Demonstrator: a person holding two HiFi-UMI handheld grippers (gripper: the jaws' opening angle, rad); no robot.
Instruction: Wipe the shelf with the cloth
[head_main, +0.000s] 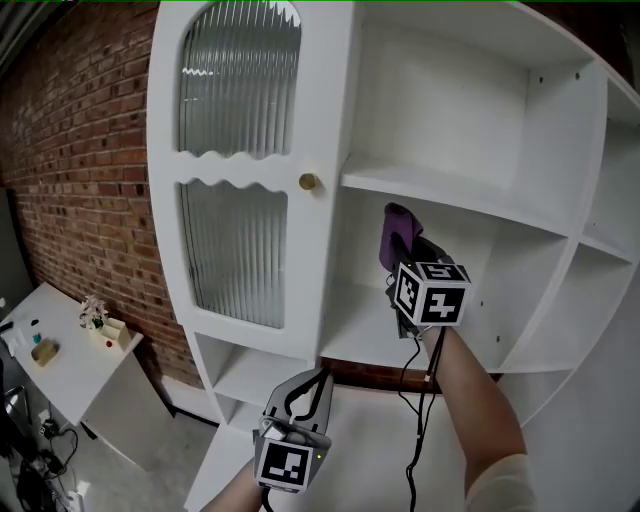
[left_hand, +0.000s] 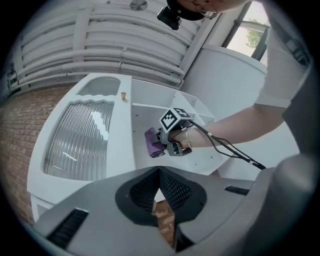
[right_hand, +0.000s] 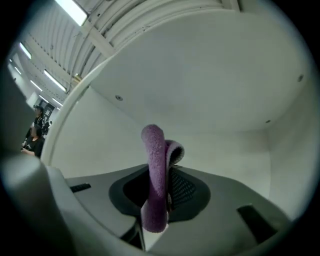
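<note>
One purple cloth (right_hand: 154, 165), clamped in right gripper (right_hand: 168, 182) — inside shelf (head_main: 470, 200), left gripper (left_hand: 159, 172) fingers (left_hand: 176, 190) together.

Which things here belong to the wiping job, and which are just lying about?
Job: purple cloth, clamped in the right gripper; white shelf.

Lying about: left gripper, shut and empty; ribbed-glass door; brass knob; side table with small items.

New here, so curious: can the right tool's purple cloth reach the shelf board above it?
Probably yes: the right tool, holding the cloth, is inside the open compartment just under that board, nothing between.
</note>
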